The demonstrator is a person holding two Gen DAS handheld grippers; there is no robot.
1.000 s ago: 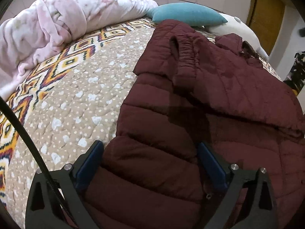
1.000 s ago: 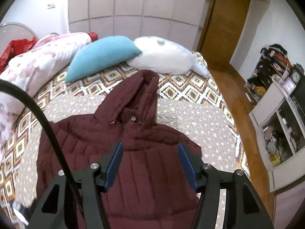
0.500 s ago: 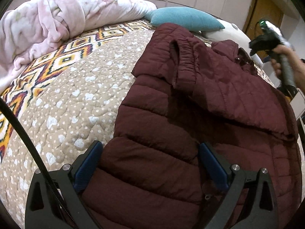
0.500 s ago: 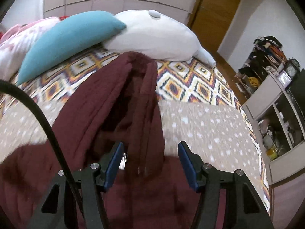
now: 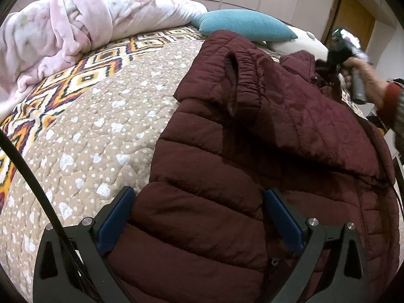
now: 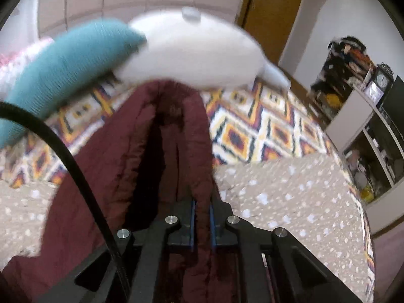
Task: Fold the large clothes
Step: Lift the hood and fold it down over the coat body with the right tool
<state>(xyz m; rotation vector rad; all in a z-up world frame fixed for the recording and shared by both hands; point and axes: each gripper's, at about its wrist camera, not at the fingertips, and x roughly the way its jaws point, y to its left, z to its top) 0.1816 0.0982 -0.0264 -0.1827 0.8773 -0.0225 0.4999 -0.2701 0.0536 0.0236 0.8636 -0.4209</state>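
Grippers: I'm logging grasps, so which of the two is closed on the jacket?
The right gripper: its blue pads pinch the maroon jacket's hood edge. The left gripper is spread wide above the jacket's lower body, gripping nothing.

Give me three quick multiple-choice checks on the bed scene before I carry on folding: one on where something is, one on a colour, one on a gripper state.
1. Where does the maroon jacket lie?
A. on the patterned quilt
B. on the floor
C. on a shelf

2. What colour is the pillow beyond the jacket's folded sleeve?
A. yellow
B. teal
C. black

3. How does the right gripper stand?
A. wide open above the quilt
B. shut on the jacket's hood edge
C. shut on the pillow

Answers:
1 A: the quilt spreads out under and beside the jacket.
2 B: it reads teal in both views.
3 B: the blue pads pinch a strip of maroon fabric; the left gripper is open, straddling the hem.
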